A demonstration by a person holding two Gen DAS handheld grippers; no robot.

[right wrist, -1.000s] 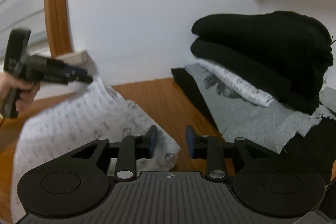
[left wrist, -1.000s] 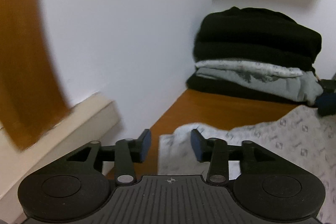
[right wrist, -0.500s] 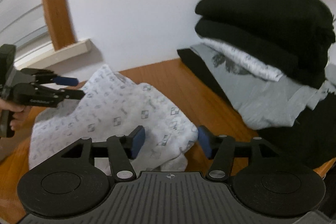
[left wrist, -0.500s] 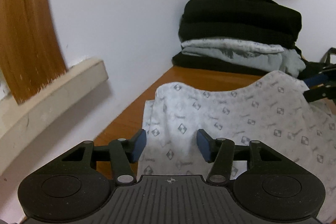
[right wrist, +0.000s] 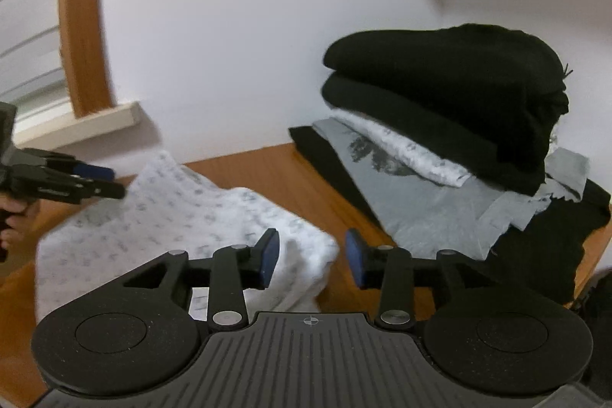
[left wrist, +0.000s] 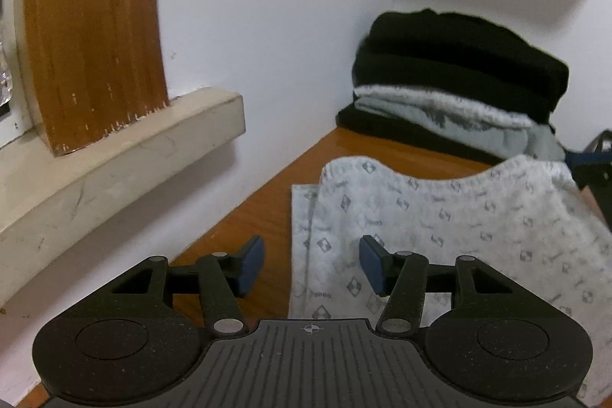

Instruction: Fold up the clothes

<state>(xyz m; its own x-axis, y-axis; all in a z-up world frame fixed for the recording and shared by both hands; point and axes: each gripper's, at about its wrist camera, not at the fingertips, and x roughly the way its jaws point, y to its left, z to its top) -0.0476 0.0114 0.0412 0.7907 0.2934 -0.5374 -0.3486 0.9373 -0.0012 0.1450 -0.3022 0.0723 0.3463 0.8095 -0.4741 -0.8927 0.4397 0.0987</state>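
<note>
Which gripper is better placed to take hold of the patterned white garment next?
Left, probably. The left gripper is open with the patterned garment's edge between its fingers; the right gripper is open at a corner.

Both wrist cams low over table, facing wall, sharing patterned cloth [left wrist: 451, 217], clothes stack [right wrist: 451, 109]
</note>
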